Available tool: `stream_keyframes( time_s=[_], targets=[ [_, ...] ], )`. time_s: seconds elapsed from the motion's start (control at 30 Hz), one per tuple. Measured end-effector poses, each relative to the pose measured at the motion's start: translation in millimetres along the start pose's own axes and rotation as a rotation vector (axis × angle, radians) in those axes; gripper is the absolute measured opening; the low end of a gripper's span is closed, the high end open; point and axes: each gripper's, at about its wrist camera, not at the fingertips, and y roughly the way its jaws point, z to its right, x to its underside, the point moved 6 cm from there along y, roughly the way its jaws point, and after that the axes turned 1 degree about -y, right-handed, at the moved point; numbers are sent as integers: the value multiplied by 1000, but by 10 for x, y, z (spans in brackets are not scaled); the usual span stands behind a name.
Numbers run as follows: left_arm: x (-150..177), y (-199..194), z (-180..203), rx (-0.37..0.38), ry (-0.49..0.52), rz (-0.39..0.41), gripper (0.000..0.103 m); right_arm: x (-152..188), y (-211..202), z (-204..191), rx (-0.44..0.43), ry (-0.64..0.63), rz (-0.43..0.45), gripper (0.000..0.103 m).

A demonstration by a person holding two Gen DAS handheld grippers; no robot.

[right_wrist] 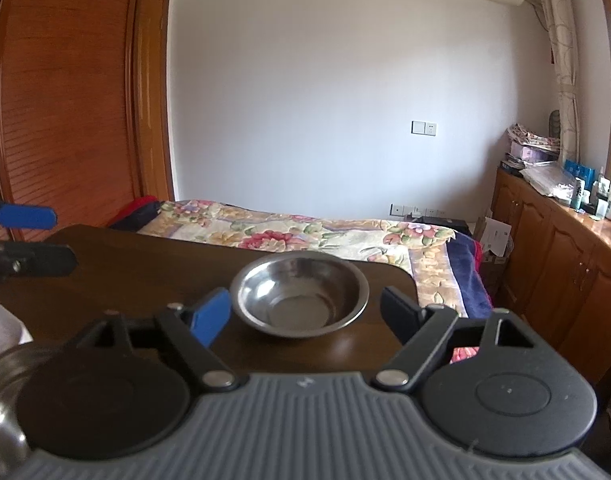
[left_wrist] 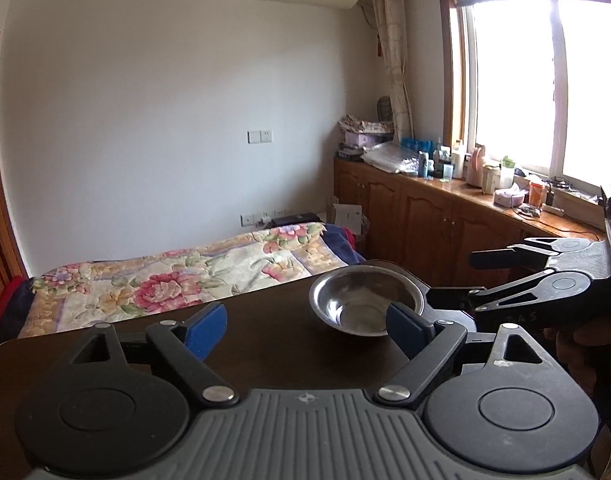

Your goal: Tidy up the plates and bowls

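Observation:
A steel bowl (right_wrist: 299, 294) stands upright on the dark wooden table (right_wrist: 137, 268) near its far right corner. My right gripper (right_wrist: 305, 318) is open, its fingers on either side of the bowl's near half, not touching it. In the left wrist view the same bowl (left_wrist: 361, 302) lies ahead to the right. My left gripper (left_wrist: 305, 330) is open and empty over the table, left of the bowl. The right gripper (left_wrist: 453, 280) enters that view from the right, beside the bowl. Another steel dish (right_wrist: 3, 396) and a white object (right_wrist: 1, 326) show at the lower left.
A bed with a floral blanket (right_wrist: 305, 232) lies just beyond the table's far edge. Wooden cabinets (left_wrist: 425, 216) with bottles and clutter run under the window at right. A wooden wardrobe (right_wrist: 65, 100) stands at left.

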Motion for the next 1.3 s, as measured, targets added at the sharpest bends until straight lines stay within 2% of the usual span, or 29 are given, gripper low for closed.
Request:
stream_keyframes(
  time_s=[0.23, 0.47, 0.67, 0.97, 1.23, 1.3],
  targets=[
    [-55, 266, 65, 0, 51, -41, 103, -15, 251, 116, -21, -7, -43, 82],
    [-42, 639, 105, 23, 55, -129, 85, -11, 462, 202, -38, 8, -75, 82],
    [5, 929, 99, 23, 54, -200, 81, 37, 572, 232, -46, 17, -104, 81],
    [78, 1275, 78, 47, 33, -291, 75, 113, 681, 336, -69, 66, -157, 70],
    [122, 1495, 59, 73, -15, -347, 70, 180, 776, 387, -96, 123, -202, 50],
    [120, 1522, 43, 77, -36, -353, 65, 189, 803, 404, -104, 138, -213, 48]
  ],
)
